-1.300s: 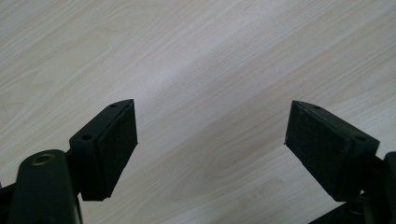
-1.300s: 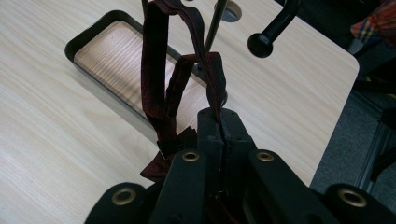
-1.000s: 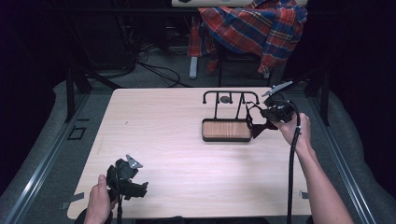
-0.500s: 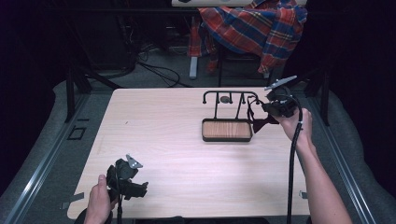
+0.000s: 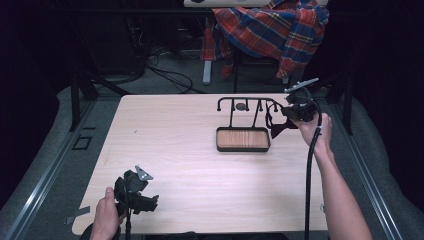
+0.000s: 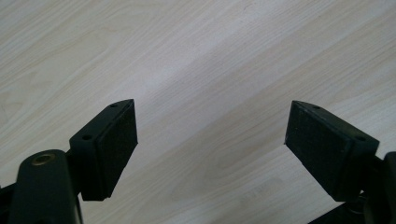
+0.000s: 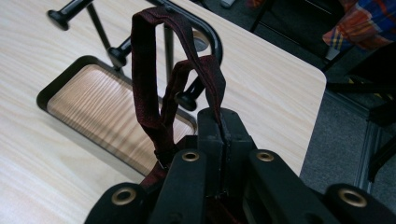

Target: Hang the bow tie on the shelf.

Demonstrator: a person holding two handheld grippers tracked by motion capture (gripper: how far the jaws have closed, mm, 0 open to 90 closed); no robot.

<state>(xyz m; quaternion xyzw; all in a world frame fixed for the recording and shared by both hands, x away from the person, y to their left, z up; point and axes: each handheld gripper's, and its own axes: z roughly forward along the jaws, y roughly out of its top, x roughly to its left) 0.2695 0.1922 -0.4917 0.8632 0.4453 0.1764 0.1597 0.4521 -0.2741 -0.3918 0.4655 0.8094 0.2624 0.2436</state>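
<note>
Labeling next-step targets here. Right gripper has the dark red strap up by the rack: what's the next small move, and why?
Probably carry the strap's loop over the rack's nearest knobbed peg, then lower it. The right gripper is shut on the strap, the loop stands open just above that peg, and nothing shows it hooked yet. The left gripper is open over bare table.

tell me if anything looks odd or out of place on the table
Nothing stands out. The rack stands upright on the table. The right tool is shut on a dark red strap looped over the rack's bar. The left tool is open above bare wood.
</note>
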